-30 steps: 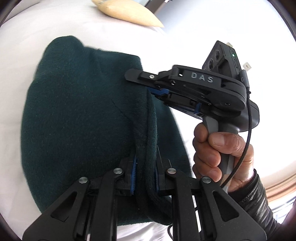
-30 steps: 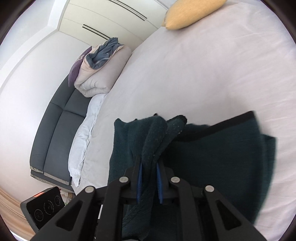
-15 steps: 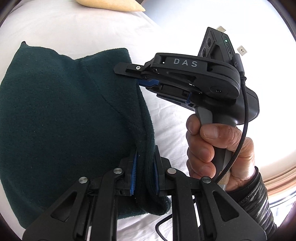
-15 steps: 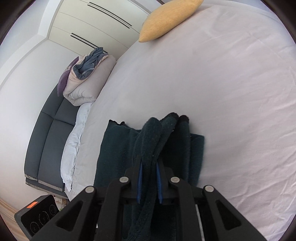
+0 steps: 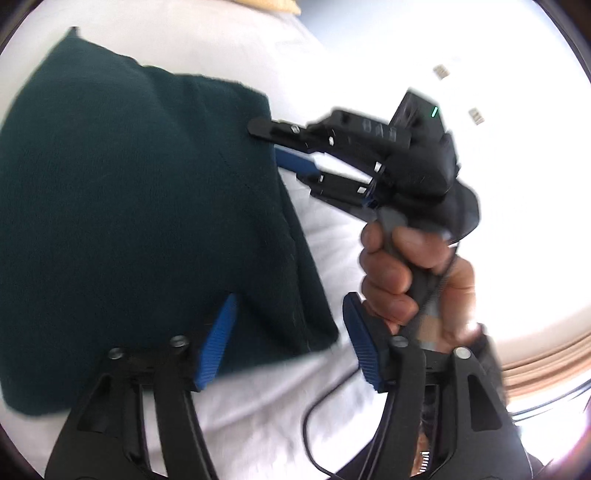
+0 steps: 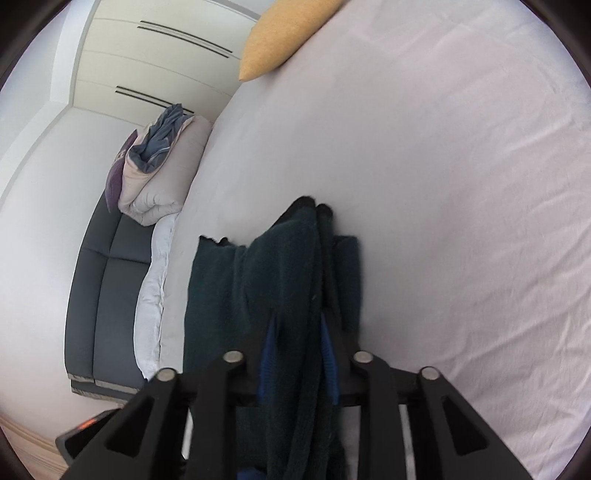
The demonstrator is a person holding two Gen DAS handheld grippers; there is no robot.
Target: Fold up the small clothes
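Observation:
A dark green fleece garment [image 5: 140, 206] lies folded on the white bed sheet [image 5: 229, 48]. My left gripper [image 5: 288, 341] is open, its blue pads spread on either side of the garment's near right corner, holding nothing. My right gripper [image 5: 295, 147] shows in the left wrist view at the garment's right edge, held by a hand [image 5: 406, 280]. In the right wrist view the right gripper [image 6: 297, 354] still has a bunched fold of the garment [image 6: 280, 273] between its blue pads; the jaws look a little parted.
A yellow pillow [image 6: 280, 33] lies at the far end of the bed. A grey sofa [image 6: 107, 302] with a rolled duvet [image 6: 162, 173] stands left of the bed. White wardrobes are behind. A wooden floor strip shows at the right [image 5: 546, 362].
My left gripper has opened and let go of the garment's edge, which now lies flat. The right gripper's jaws have widened slightly around the fold. The garment has dropped onto the sheet.

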